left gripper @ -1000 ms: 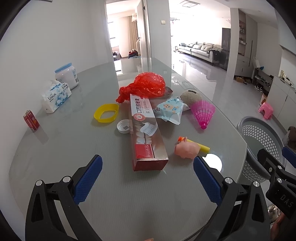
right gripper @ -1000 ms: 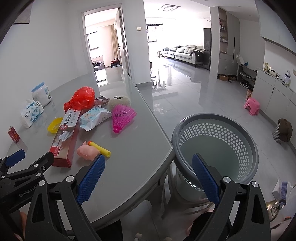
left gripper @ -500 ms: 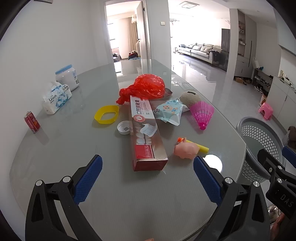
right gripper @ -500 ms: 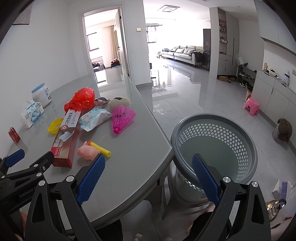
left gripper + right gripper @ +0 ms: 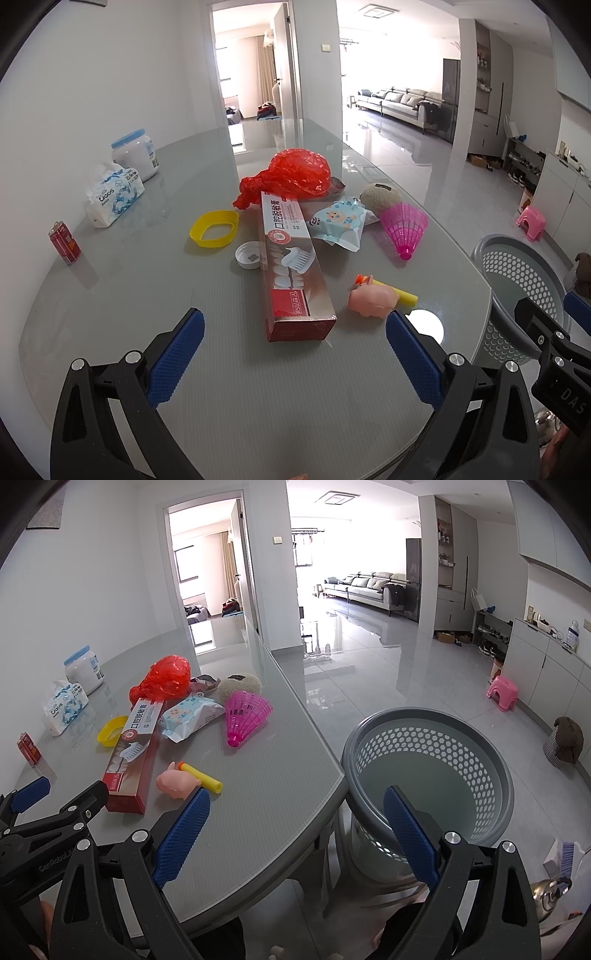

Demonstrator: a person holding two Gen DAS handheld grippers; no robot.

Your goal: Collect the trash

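Landmark: the long toothpaste box (image 5: 291,266) lies flat in the middle of the grey table (image 5: 129,295), one short end toward the grippers.
Step in hand: the start of collecting; nothing is held and, by my judgement, no piece has been chosen for certain.
Left gripper (image 5: 295,349): jaws spread wide and empty, hovering above the table just short of the box's near end.
Right gripper (image 5: 297,830): jaws likewise wide apart and empty, straddling the table edge and the rim of the grey basket (image 5: 476,738).
Trash near the box: a red plastic bag (image 5: 293,177) at its far end; a wipes packet (image 5: 338,221) to its right; a white cap (image 5: 248,255) touching its left side; a yellow ring (image 5: 214,228) beyond the cap.
Other things right of the box: a pink pig toy (image 5: 371,299) with a yellow dart (image 5: 397,291) beside it, a pink shuttlecock (image 5: 404,229), and a round beige ball (image 5: 380,195).
Well left of the box: a red can (image 5: 64,243), a tissue pack (image 5: 114,194) and a white jar (image 5: 135,153).
Basket: on the floor off the table's right edge; it looks empty.
Next move, as a judgement: lower the left gripper across the box's near end, close on its narrow width, then carry it over to the basket.
Change from a second ago: very little; the left view has drawn slightly back, while both grippers stay open and the things on the table lie as they did.
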